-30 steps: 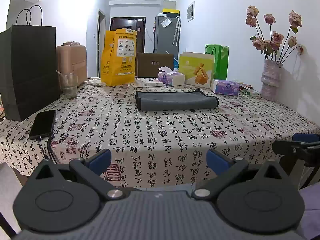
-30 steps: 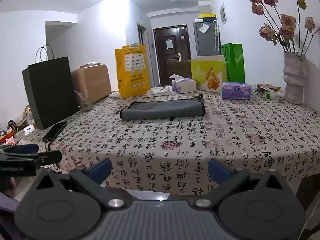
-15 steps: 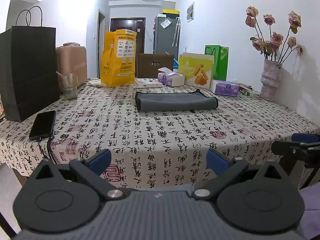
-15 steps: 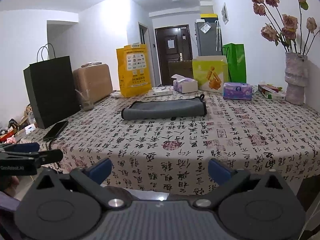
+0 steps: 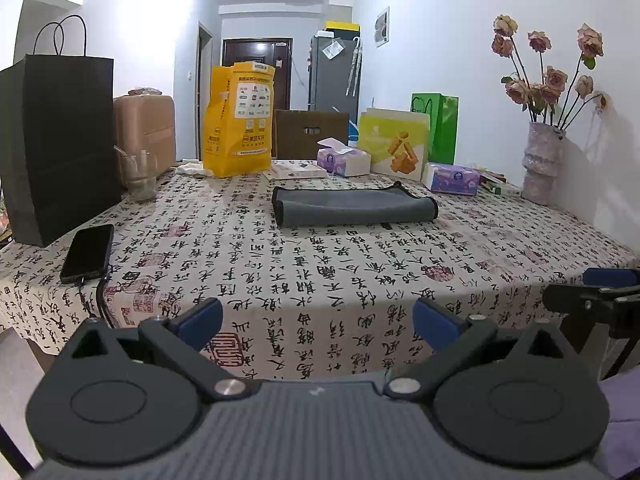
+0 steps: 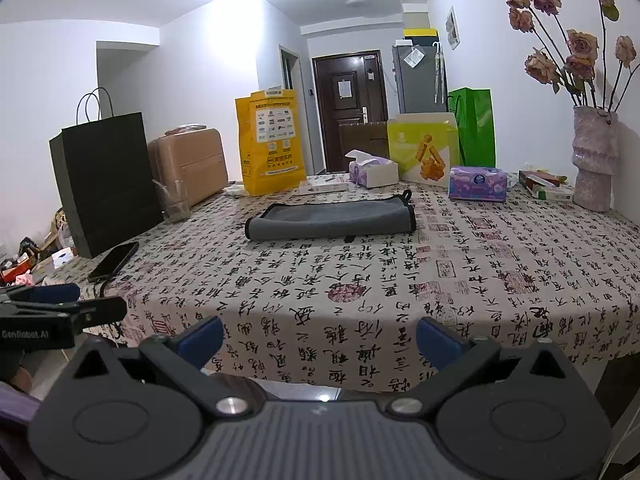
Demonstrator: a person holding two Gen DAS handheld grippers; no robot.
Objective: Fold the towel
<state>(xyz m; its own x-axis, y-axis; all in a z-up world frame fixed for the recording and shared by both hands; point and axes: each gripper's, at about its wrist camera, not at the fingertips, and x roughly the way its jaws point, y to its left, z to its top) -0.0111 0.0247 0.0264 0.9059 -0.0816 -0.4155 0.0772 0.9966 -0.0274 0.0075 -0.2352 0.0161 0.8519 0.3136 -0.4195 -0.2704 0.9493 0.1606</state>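
- The grey towel [image 5: 354,206] lies already folded into a long band mid-table [image 5: 360,280], well apart from both tools.
- Left tool [image 5: 318,320] and right tool [image 6: 319,332] hang released, holding nothing (off the near edge).
- Advice: reach together, pinch opposite short ends, fold evenly.

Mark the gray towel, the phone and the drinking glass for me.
gray towel [image 5: 352,207], left wrist view, middle of its folded top face.
phone [image 5: 88,252], left wrist view, centre of its dark screen.
drinking glass [image 6: 173,202], right wrist view, middle of its clear wall.
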